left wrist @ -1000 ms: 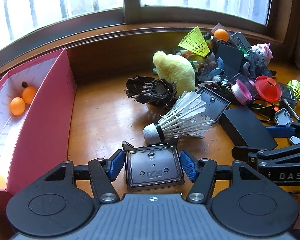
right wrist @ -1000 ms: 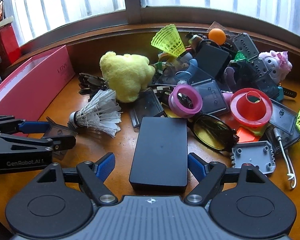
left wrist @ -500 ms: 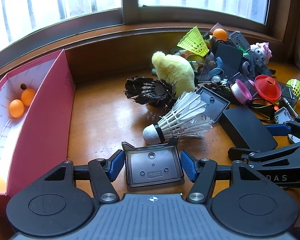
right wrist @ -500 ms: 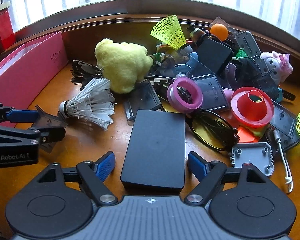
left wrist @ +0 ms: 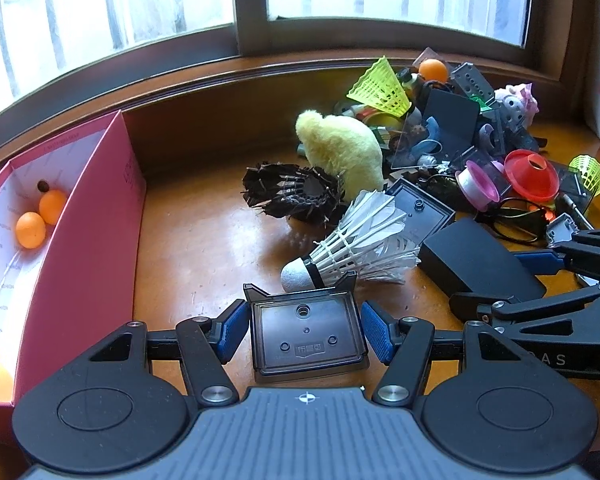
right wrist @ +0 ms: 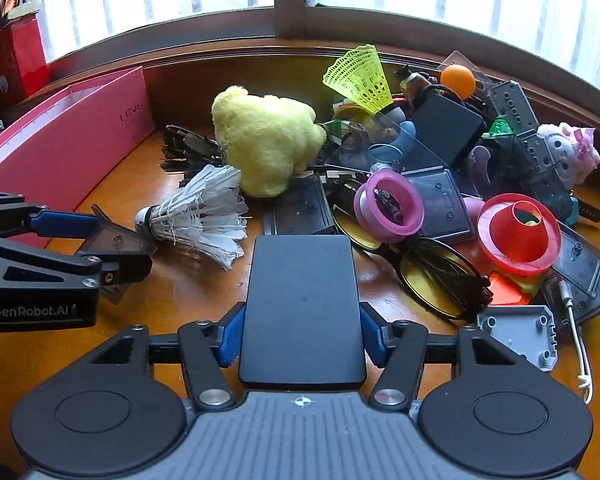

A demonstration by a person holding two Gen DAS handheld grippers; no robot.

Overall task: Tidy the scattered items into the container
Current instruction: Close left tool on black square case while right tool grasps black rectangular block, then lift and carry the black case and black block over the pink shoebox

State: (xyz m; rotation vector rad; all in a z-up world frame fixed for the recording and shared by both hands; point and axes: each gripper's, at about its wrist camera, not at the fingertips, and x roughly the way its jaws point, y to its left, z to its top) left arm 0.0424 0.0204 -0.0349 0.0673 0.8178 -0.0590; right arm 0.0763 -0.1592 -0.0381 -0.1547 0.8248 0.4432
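Observation:
The pink box (left wrist: 80, 260) stands open at the left, with orange balls (left wrist: 30, 230) inside; its outer wall (right wrist: 60, 148) shows in the right wrist view. My left gripper (left wrist: 306, 334) is shut on a dark plastic plate (left wrist: 306, 344), blue pads against both its sides. From the right wrist view, that gripper (right wrist: 112, 244) holds the plate (right wrist: 116, 240) tilted beside the box. My right gripper (right wrist: 302, 336) is closing on a flat black box (right wrist: 302, 312), and its pads meet the box's long sides. The left wrist view shows the same gripper (left wrist: 504, 280) around the black box (left wrist: 476, 260).
A white shuttlecock (left wrist: 360, 248) lies just beyond the plate, with a black feathered one (left wrist: 296, 192) and a yellow plush (left wrist: 340, 152) behind. A heap at the right holds a red cone (right wrist: 518, 232), glasses (right wrist: 432, 276), a grey plate (right wrist: 518, 334) and several small items. The window ledge bounds the back.
The right gripper's jaws have come in from wide apart onto the black box's sides. The left gripper and its plate stay as they were.

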